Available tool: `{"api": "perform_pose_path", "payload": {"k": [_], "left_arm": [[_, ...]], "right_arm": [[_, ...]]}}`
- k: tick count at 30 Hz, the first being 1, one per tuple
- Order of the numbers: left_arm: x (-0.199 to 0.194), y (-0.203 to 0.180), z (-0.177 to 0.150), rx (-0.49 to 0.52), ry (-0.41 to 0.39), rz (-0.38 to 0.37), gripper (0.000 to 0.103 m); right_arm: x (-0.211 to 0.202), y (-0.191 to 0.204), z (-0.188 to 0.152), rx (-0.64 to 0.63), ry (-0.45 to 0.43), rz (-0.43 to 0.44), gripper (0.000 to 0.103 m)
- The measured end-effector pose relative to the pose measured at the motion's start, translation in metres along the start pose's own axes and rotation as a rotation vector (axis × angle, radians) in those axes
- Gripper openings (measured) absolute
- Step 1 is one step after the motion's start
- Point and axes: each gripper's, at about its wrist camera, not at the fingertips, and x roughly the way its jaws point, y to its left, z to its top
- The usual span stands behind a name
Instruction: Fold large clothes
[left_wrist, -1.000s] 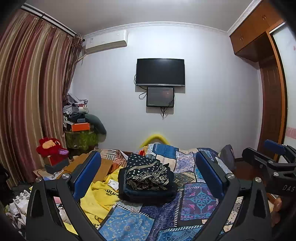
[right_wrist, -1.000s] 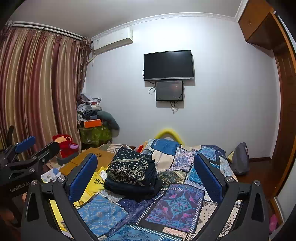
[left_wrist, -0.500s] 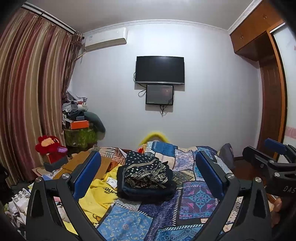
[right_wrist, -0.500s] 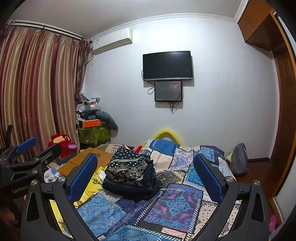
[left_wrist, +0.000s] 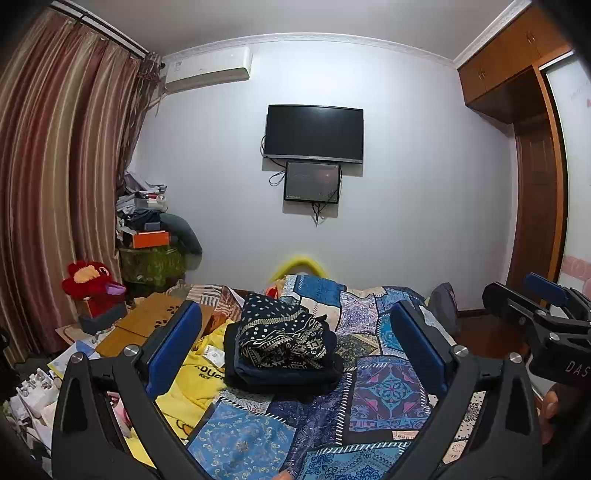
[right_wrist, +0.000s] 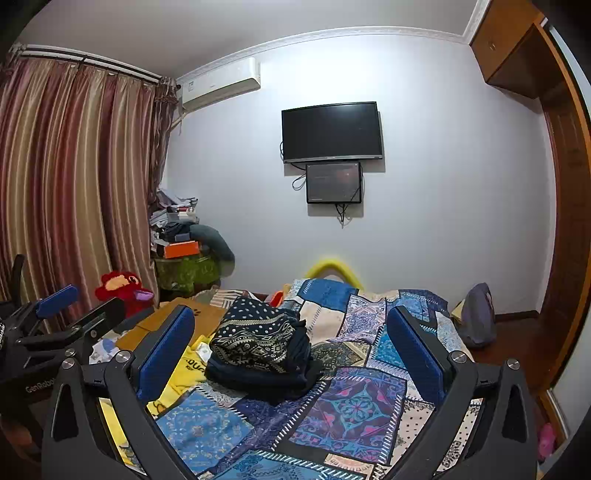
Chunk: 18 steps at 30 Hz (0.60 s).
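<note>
- Two grippers, left gripper (left_wrist: 295, 347) and right gripper (right_wrist: 291, 347), jaws released, holding nothing;
- One stack of folded clothes (left_wrist: 280, 350) (patterned piece on top) on the patchwork bed (left_wrist: 384, 391);
- One yellow garment (left_wrist: 195, 376) just beside it.

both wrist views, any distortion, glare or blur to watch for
Left wrist view: strong fisheye bend, curtain and wardrobe bow inward, corners vignetted black; folded clothes stack sharp. Right wrist view: same bowing, faint reflection on the TV, no motion blur.

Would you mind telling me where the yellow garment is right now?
In both views, the yellow garment lies on the bed's left side, beside the folded dark clothes stack.
</note>
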Motion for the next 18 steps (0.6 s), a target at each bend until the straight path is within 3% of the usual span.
{"api": "perform_pose_path", "payload": {"k": [18], "left_arm": [[0.0024, 0.0034, -0.0077, 0.002, 0.016, 0.003, 0.103]], "right_arm": [[0.0035, 0.0024, 0.0, -0.005, 0.014, 0.005, 0.103]]}}
